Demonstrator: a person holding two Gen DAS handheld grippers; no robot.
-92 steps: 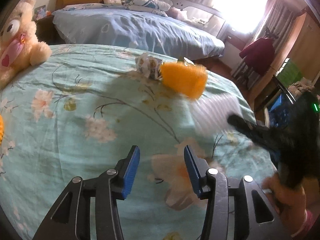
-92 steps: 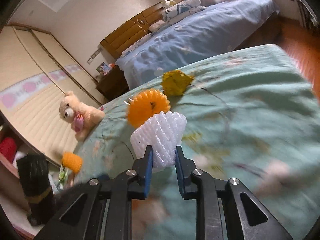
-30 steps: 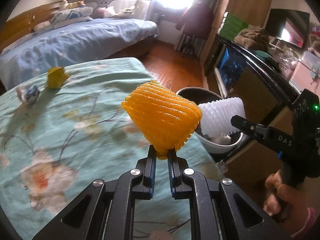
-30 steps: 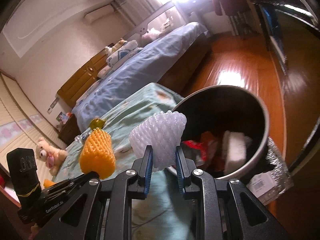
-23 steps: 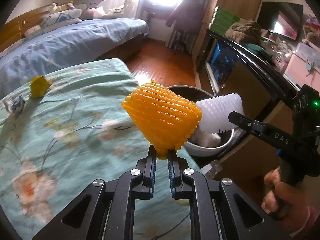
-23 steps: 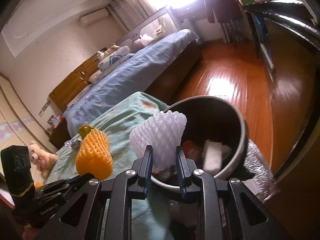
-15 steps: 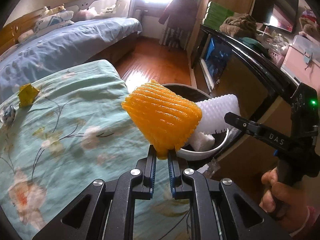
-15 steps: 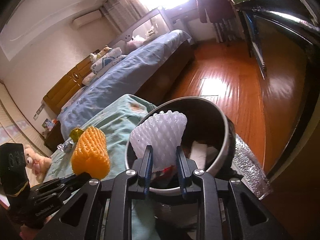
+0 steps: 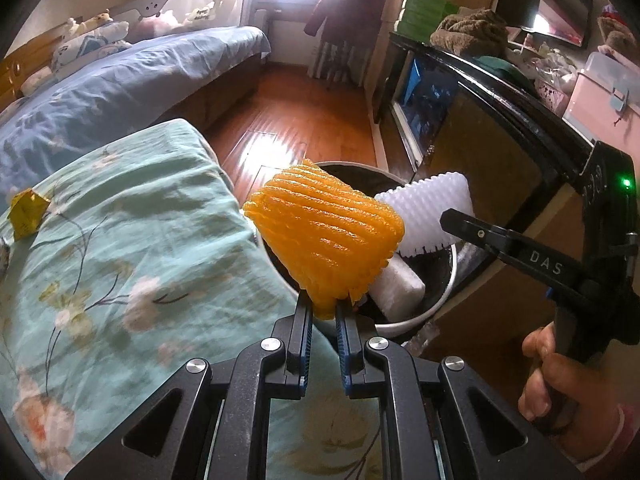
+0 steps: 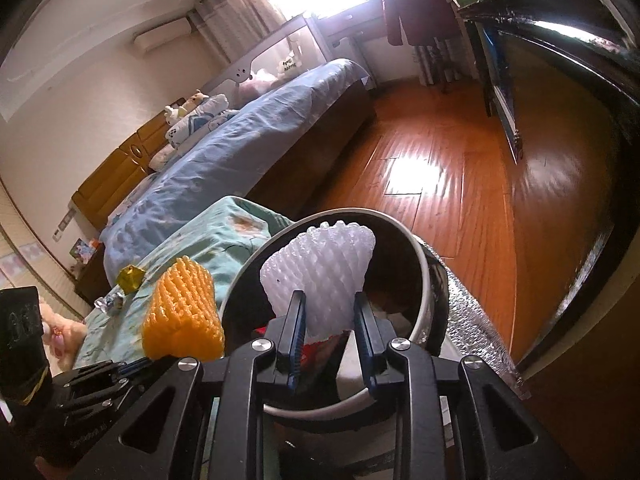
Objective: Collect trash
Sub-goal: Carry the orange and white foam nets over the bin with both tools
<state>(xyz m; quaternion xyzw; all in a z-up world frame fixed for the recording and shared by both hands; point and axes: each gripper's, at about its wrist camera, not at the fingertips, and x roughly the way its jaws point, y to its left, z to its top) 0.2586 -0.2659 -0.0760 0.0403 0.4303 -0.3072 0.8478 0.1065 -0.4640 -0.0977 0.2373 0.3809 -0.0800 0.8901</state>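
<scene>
R gripper (image 10: 327, 334) pinches the white foam net (image 10: 320, 276) right over the bin (image 10: 425, 276) mouth; its jaws have just been easing apart, net between them and touching the pads. L gripper (image 9: 322, 314) is clamped tight on the orange foam net (image 9: 326, 234), at the bin's bed-side rim. Step: drop-off. Next, prob.: R lets go fully, then L shifts over the bin mouth & releases. Yellow wrapper (image 9: 26, 209) lies on the bedspread (image 9: 120, 248), well away from the bin.

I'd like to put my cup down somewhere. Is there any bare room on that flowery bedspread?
Yes: the floral bedspread lies bare between the yellow wrapper and its corner. By the trash bin it is crowded: both grippers hold foam nets there.
</scene>
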